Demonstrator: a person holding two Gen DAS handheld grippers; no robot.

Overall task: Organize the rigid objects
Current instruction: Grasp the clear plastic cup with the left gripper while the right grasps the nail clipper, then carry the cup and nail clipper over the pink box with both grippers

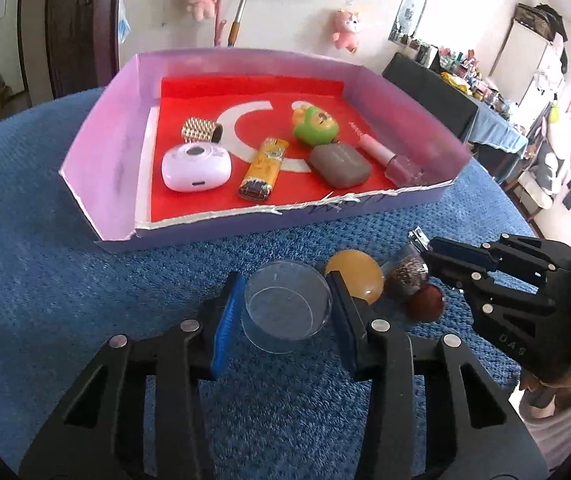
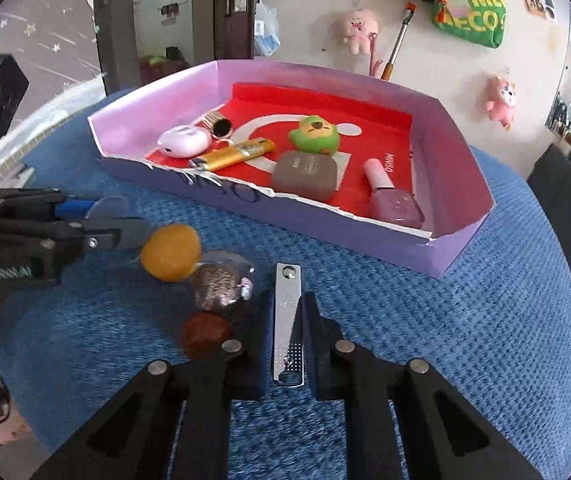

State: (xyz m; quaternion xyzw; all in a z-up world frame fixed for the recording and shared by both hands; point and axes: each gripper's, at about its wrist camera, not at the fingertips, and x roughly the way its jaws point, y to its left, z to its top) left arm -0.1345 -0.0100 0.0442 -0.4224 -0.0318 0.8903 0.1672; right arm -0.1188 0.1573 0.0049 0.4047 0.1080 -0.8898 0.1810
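On the blue mat, a clear round plastic dish sits between the pads of my left gripper, and both pads press on its sides. My right gripper is shut on a silver nail clipper, which lies lengthwise between the fingers. In the left wrist view the right gripper comes in from the right with the nail clipper's tip sticking out. The left gripper shows at the left of the right wrist view with the dish.
Between the grippers lie an orange ball, a glitter-filled clear jar and a brown ball. Behind them a purple tray with a red floor holds a white device, lighter, green toy, grey case and nail polish.
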